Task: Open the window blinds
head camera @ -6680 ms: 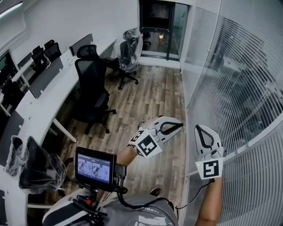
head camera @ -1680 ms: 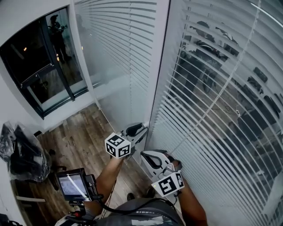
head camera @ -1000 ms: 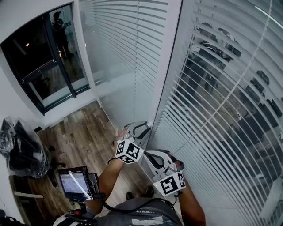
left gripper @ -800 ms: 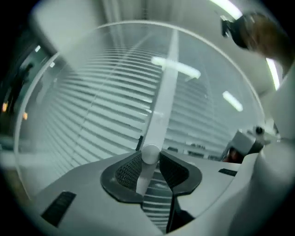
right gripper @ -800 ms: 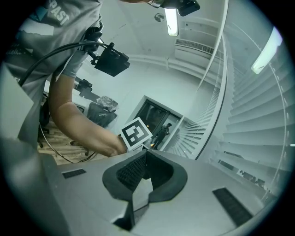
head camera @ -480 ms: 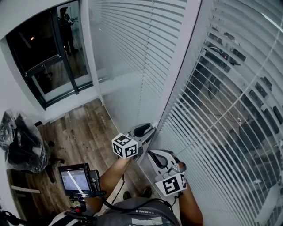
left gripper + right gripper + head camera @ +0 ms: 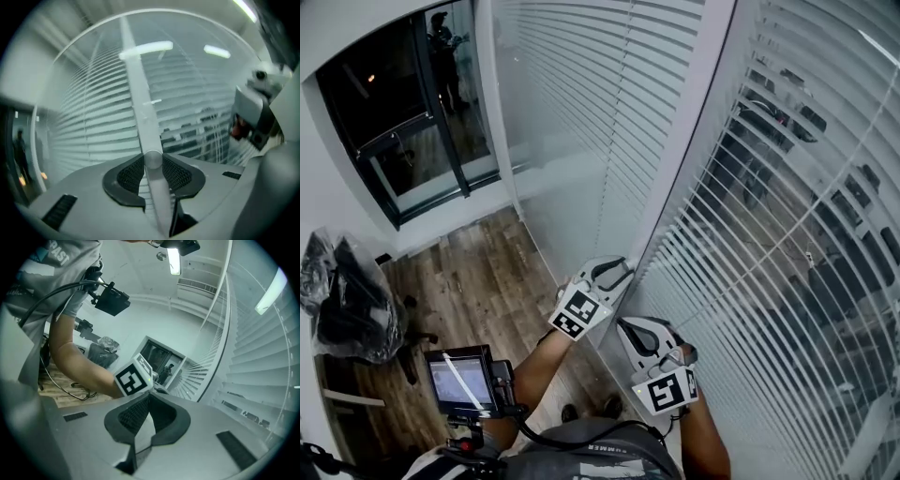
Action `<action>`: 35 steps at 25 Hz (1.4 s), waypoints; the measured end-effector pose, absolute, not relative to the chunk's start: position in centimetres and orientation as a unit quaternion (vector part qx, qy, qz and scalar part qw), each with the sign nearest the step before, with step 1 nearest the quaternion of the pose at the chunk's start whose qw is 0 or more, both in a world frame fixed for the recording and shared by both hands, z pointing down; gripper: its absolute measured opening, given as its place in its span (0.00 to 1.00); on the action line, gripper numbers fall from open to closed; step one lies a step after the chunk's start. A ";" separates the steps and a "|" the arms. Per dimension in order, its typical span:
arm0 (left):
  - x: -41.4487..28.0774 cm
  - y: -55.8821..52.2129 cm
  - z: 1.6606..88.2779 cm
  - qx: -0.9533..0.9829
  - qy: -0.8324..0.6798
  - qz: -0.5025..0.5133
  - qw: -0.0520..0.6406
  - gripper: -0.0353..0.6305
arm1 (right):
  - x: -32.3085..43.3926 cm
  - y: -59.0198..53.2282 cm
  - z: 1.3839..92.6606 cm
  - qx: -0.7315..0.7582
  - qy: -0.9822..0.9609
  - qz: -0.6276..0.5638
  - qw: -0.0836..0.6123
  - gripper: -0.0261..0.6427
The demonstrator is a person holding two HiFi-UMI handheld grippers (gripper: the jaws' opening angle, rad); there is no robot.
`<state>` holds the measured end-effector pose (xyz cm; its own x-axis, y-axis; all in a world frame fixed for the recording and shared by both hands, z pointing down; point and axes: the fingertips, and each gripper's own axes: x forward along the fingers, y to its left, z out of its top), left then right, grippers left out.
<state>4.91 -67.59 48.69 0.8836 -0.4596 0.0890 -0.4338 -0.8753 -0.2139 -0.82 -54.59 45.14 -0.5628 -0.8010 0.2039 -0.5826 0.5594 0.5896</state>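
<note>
White slatted blinds (image 7: pixel 787 244) hang over the window on the right, and a second set (image 7: pixel 581 103) hangs left of a white frame post (image 7: pixel 694 122). My left gripper (image 7: pixel 614 274) reaches to the foot of that post. In the left gripper view its jaws (image 7: pixel 153 161) are shut on the blinds' pale tilt wand (image 7: pixel 140 108), which runs up between the ribbed pads. My right gripper (image 7: pixel 649 337) hangs just below and to the right, close to the slats. Its jaws (image 7: pixel 149 397) are shut, with nothing between them.
A dark glass door (image 7: pixel 403 122) stands at the far left. A plastic-wrapped black chair (image 7: pixel 347 309) sits on the wood floor (image 7: pixel 478 281). A small monitor (image 7: pixel 464 380) rides on the person's chest rig. The left gripper's marker cube (image 7: pixel 133 376) shows in the right gripper view.
The left gripper has rolled about its own axis while staying on the wand; its marker cube now shows a different face. The right gripper has not moved.
</note>
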 end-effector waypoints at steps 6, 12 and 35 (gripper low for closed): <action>4.1 -68.3 48.2 -0.917 0.117 0.179 -0.337 0.24 | -0.9 -54.4 45.0 0.404 -0.853 -0.235 0.233 0.04; 4.3 -68.0 47.8 -0.944 0.151 0.140 -0.258 0.24 | -0.9 -54.5 44.8 0.403 -0.853 -0.234 0.234 0.04; 4.3 -67.7 47.8 -0.978 0.206 0.013 -0.039 0.24 | -0.9 -54.5 45.3 0.403 -0.855 -0.226 0.236 0.04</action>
